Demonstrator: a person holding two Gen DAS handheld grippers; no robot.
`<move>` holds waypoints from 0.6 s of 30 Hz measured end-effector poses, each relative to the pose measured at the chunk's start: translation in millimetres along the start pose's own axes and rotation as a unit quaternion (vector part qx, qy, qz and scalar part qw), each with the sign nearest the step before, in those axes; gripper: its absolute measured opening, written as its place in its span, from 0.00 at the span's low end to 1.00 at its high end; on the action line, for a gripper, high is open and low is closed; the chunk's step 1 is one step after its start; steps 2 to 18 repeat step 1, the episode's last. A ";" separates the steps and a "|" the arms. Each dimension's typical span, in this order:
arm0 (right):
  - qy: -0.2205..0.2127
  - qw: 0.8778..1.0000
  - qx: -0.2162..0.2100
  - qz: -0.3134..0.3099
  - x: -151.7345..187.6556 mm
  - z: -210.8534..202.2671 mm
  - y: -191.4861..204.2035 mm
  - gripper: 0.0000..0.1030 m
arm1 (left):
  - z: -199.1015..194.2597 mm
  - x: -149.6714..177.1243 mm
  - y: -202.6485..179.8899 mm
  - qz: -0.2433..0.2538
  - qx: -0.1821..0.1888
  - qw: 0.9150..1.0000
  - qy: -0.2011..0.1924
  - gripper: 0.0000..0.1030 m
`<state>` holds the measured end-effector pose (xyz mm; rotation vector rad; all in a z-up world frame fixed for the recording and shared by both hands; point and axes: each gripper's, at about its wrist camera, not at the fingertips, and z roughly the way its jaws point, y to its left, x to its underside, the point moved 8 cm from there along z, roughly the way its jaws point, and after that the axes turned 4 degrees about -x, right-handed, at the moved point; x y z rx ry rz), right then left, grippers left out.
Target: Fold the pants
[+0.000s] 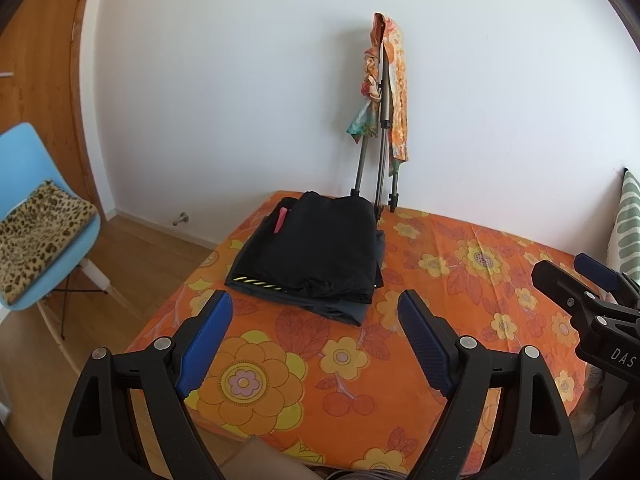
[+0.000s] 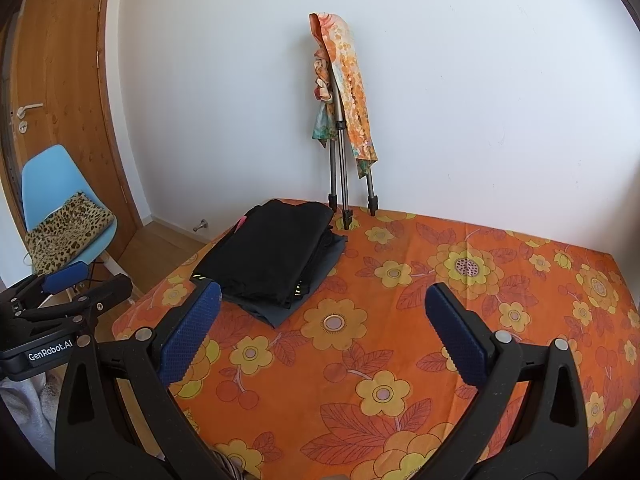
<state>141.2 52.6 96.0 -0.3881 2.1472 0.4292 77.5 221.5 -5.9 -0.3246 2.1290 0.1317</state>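
Observation:
A stack of folded dark pants (image 1: 316, 252) lies on the orange flowered table cover (image 1: 328, 372), toward the far left; black pants on top, a grey pair beneath. It also shows in the right wrist view (image 2: 276, 256). My left gripper (image 1: 316, 308) is open and empty, held above the cover just short of the stack. My right gripper (image 2: 322, 300) is open and empty, to the right of the stack's near corner. Each gripper shows at the edge of the other's view, the right gripper (image 1: 576, 276) and the left gripper (image 2: 76, 276).
A folded tripod draped with flowered cloth (image 1: 384, 112) leans on the white wall behind the stack. A blue chair with a leopard-print cushion (image 1: 36, 232) stands at the left by a wooden door (image 2: 60, 80). A striped cushion (image 1: 630, 224) sits at far right.

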 end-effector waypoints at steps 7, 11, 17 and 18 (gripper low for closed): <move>0.000 1.000 0.001 0.001 0.4 0.3 -0.9 1.00 | 0.1 -0.1 0.1 0.001 -0.001 1.000 0.000 0.82; 0.000 1.000 0.001 0.001 0.4 0.3 -0.9 1.00 | 0.1 -0.1 0.1 0.001 -0.001 1.000 0.000 0.82; 0.000 1.000 0.001 0.001 0.4 0.3 -0.9 1.00 | 0.1 -0.1 0.1 0.001 -0.001 1.000 0.000 0.82; 0.000 1.000 0.001 0.001 0.4 0.3 -0.9 1.00 | 0.1 -0.1 0.1 0.001 -0.001 1.000 0.000 0.82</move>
